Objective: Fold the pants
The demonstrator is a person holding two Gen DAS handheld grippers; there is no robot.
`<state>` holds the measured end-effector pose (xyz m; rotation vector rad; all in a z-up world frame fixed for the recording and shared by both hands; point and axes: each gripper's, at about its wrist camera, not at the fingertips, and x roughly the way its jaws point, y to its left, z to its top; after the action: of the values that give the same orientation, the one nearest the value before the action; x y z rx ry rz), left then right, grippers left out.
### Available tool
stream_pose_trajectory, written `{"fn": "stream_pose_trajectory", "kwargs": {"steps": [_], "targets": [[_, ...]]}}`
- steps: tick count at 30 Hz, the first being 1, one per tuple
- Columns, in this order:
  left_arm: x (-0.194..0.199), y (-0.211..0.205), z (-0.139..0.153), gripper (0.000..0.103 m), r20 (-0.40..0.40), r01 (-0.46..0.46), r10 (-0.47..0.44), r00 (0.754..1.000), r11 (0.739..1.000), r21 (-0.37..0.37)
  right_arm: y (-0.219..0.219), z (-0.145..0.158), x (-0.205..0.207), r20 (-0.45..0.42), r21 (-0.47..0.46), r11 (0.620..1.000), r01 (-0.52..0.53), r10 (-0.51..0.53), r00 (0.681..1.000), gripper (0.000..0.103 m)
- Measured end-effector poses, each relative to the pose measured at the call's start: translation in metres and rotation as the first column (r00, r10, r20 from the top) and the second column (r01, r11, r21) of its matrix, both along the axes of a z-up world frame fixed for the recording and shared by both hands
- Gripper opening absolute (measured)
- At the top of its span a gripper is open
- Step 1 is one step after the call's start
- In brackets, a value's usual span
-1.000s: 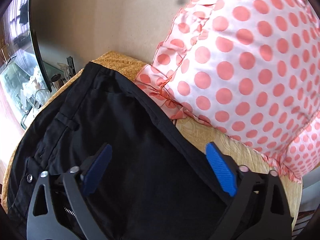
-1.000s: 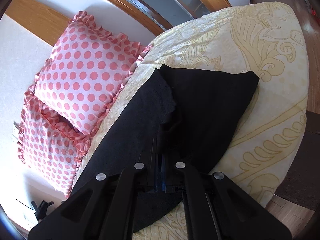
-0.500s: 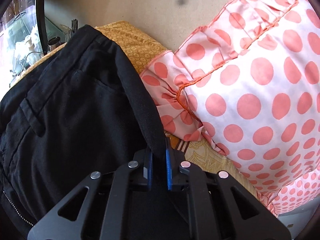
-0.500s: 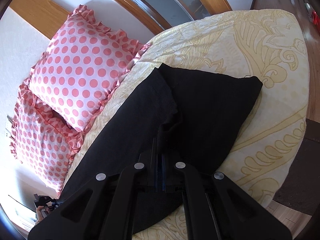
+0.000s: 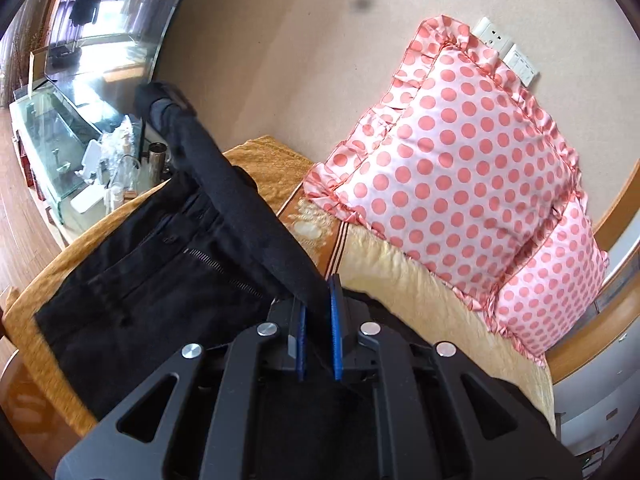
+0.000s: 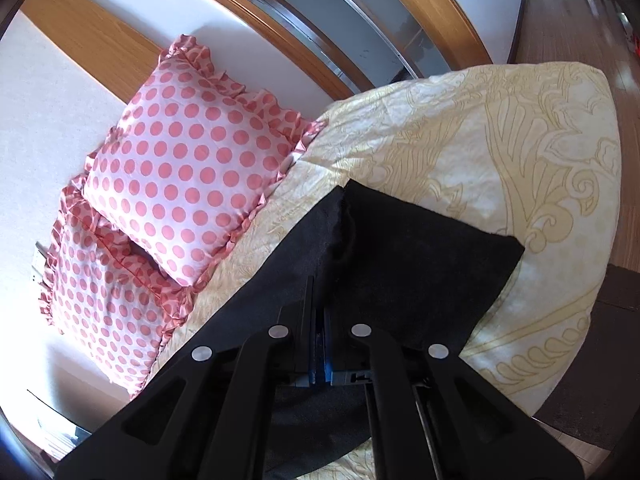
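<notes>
Lying across a bed, the black pants are a matte, slightly fuzzy woven fabric. In the left wrist view the waist end is spread flat, its metal zipper open and a small button visible beside the fly. One edge of the waist is lifted off the bed into a thick rolled band that rises toward the top left. The left tool is clamped on the lower end of this band, the cloth pinched between its ribbed blue pads.

In the right wrist view the leg end of the pants lies flat with squared corners, one layer overlapping another along a raised seam. The right tool is closed on a fold of this black cloth, which stands up in a ridge between the narrow blue pads.

The bedspread is pale yellow, smooth and faintly glossy, printed with curling gold scrollwork. Under the waist end sits an ochre textured cover with a fine repeating pattern.

Two satin pillows with coral polka dots and ruffled edges lean against the wall just beside the pants. A white wall socket plate sits above them. A glass-topped cabinet carrying small bottles stands beyond the bed.
</notes>
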<state>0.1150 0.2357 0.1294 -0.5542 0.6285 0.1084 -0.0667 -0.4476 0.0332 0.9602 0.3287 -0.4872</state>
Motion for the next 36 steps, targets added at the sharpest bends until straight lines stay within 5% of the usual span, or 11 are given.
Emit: {"fn": "stream_pose_trajectory", "kwargs": {"steps": [4,9,14,20,22,25,32,36], "targets": [[-0.070,-0.002,-0.047,0.010,-0.036,-0.068,0.067,0.997,0.997,-0.033,-0.005,0.002,-0.007,0.010,0.001,1.000,0.021,-0.021,1.000,0.002],[-0.092,0.017,-0.109,0.014,-0.108,-0.109,0.096,0.990,0.986,-0.124,-0.008,-0.003,-0.006,-0.008,0.022,1.000,0.017,-0.017,1.000,0.002],[-0.096,0.030,-0.093,0.049,-0.066,-0.165,0.159,0.985,0.982,-0.088,-0.011,0.003,-0.010,0.021,0.031,0.999,0.009,-0.010,1.000,0.002],[-0.088,0.065,-0.093,0.050,-0.101,-0.238,0.225,0.969,0.959,-0.152,-0.015,0.014,-0.012,0.049,0.031,0.999,0.009,-0.010,0.999,0.002],[-0.085,0.070,-0.094,0.047,-0.111,-0.248,0.234,0.966,0.958,-0.146,-0.017,0.021,-0.011,0.058,0.027,1.000,0.006,-0.007,0.998,0.002],[-0.081,0.071,-0.093,0.016,-0.138,-0.254,0.242,0.960,0.964,-0.080,-0.019,0.035,-0.011,0.075,0.006,1.000,0.008,-0.009,0.997,0.002],[-0.088,0.074,-0.076,0.007,-0.095,-0.243,0.238,0.967,0.969,-0.044,-0.025,0.057,-0.022,0.111,-0.027,1.000,0.016,-0.013,0.994,0.002],[-0.091,0.075,-0.075,0.007,-0.099,-0.245,0.242,0.965,0.969,-0.023,-0.025,0.035,-0.027,0.023,-0.012,0.999,0.046,-0.046,0.999,0.002]]}}
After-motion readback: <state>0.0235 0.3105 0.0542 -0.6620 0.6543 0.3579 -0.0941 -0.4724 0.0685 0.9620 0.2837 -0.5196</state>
